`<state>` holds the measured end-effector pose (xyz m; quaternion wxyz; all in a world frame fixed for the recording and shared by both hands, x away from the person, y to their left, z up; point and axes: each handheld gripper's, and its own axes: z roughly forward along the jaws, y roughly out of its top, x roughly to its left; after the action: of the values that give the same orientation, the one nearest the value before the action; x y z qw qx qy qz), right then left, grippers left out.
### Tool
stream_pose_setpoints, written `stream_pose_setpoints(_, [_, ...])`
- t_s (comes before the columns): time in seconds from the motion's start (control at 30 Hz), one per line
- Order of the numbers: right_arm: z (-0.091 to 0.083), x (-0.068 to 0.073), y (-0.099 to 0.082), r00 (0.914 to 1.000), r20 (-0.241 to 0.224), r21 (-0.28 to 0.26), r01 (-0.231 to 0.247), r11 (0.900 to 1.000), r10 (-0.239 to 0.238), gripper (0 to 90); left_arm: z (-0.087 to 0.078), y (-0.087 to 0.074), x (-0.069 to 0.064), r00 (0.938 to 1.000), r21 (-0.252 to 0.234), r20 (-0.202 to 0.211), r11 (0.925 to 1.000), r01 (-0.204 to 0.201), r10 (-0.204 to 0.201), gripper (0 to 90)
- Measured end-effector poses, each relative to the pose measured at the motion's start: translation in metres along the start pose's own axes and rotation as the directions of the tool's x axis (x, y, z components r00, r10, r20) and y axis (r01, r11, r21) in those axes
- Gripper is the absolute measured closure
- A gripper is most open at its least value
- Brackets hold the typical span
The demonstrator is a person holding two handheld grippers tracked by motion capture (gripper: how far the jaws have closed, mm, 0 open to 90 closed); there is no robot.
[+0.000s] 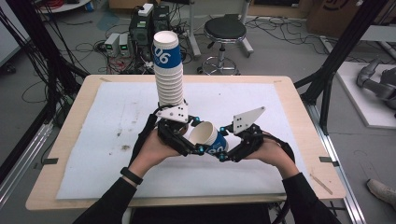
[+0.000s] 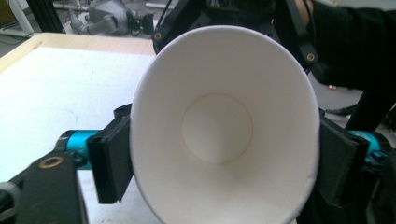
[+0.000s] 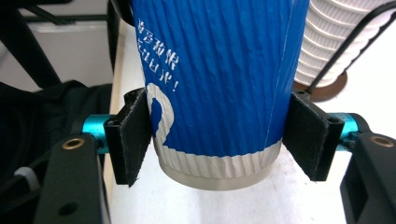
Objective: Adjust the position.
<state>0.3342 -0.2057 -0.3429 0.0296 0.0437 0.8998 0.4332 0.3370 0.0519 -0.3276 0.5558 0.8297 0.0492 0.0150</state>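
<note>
One blue paper cup (image 1: 211, 138) lies tilted between two tools above the bench (image 1: 299, 109). The right tool (image 1: 223, 150) pinches its base; the left tool (image 1: 192, 140) clamps its rim. One tall cup stack (image 1: 168, 70) stands just behind.

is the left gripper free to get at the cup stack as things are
Probably not yet: the left gripper has its jaws either side of the rim of the cup that the right gripper clamps. The stack stands right beside it.
</note>
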Motion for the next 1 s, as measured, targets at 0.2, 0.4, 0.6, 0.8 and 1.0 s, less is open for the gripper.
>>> stream_pose_setpoints(0.2, [-0.006, -0.003, -0.003, 0.9993, -0.028, -0.092, -0.026, 0.9954, 0.024, 30.0, -0.002, 0.0, -0.002, 0.9988, -0.131, -0.008, 0.9903, 0.046, -0.047, 9.9])
stream_pose_setpoints(0.4, [-0.014, -0.005, -0.004, 0.9988, -0.033, -0.183, -0.043, 0.9823, 0.037, 30.1, -0.003, -0.004, 0.0, 0.9953, -0.228, 0.025, 0.9689, 0.097, -0.093, 8.6])
stream_pose_setpoints(0.6, [-0.016, -0.004, -0.004, 0.9984, -0.026, -0.234, -0.055, 0.9707, 0.05, 30.1, -0.001, -0.008, 0.001, 0.9895, -0.291, 0.051, 0.9458, 0.144, -0.135, 8.6])
stream_pose_setpoints(0.8, [-0.011, -0.004, -0.004, 0.9979, -0.035, -0.253, -0.062, 0.9655, 0.055, 30.1, 0.002, -0.01, 0.002, 0.9872, -0.322, 0.067, 0.9335, 0.158, -0.144, 9.1])
stream_pose_setpoints(1.0, [-0.008, -0.003, -0.004, 0.9976, -0.04, -0.26, -0.065, 0.9635, 0.056, 30.1, -0.002, -0.01, 0.001, 0.9903, -0.337, 0.064, 0.9315, 0.138, -0.123, 20.2])
